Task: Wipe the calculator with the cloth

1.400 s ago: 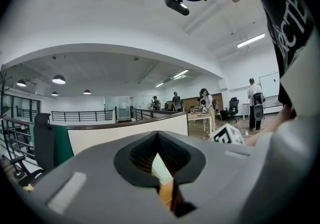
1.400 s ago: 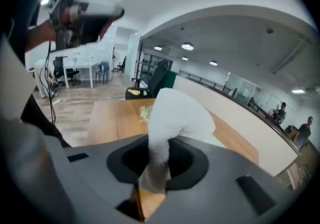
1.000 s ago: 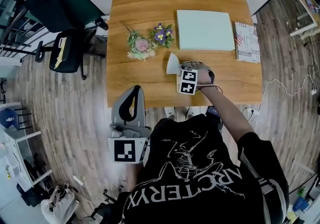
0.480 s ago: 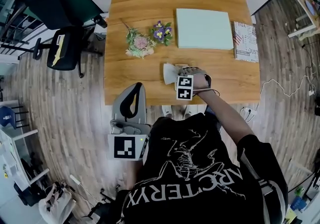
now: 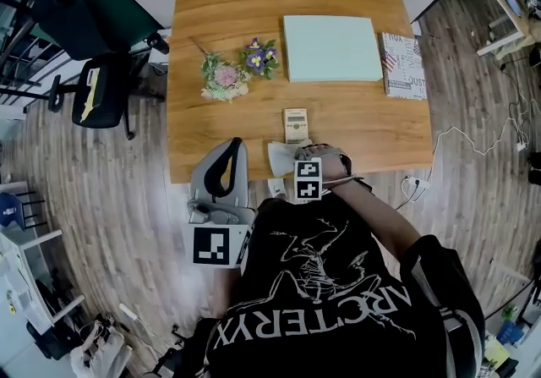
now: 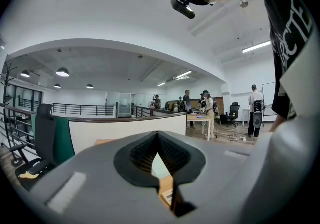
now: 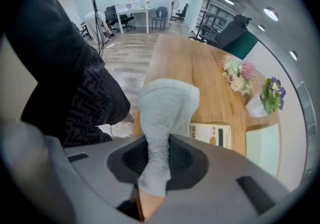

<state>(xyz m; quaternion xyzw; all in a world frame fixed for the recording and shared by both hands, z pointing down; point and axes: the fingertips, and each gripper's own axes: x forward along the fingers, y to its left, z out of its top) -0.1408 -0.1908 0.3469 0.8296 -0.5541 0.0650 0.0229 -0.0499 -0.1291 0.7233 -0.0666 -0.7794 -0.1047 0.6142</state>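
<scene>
A small beige calculator [image 5: 296, 125] lies flat on the wooden table [image 5: 228, 13], toward its near edge. In the right gripper view the calculator [image 7: 212, 134] shows just right of the jaws. My right gripper [image 5: 287, 160] is shut on a grey-white cloth [image 5: 277, 155], held at the near table edge, short of the calculator and apart from it. The cloth [image 7: 165, 107] stands up from the right gripper [image 7: 159, 155]. My left gripper [image 5: 226, 152] hangs off the table's near-left edge, jaws together and empty. In its own view the left gripper [image 6: 158, 135] points across the room.
A mint-green pad [image 5: 331, 48] and a printed book [image 5: 403, 65] lie at the far right of the table. Two flower bunches [image 5: 221, 78] [image 5: 259, 57] lie at the left middle. An office chair [image 5: 97, 89] stands left of the table. People stand far off in the room.
The right gripper has drawn the cloth off the calculator and back to the near table edge, so the calculator now shows uncovered. The left gripper has stayed put.
</scene>
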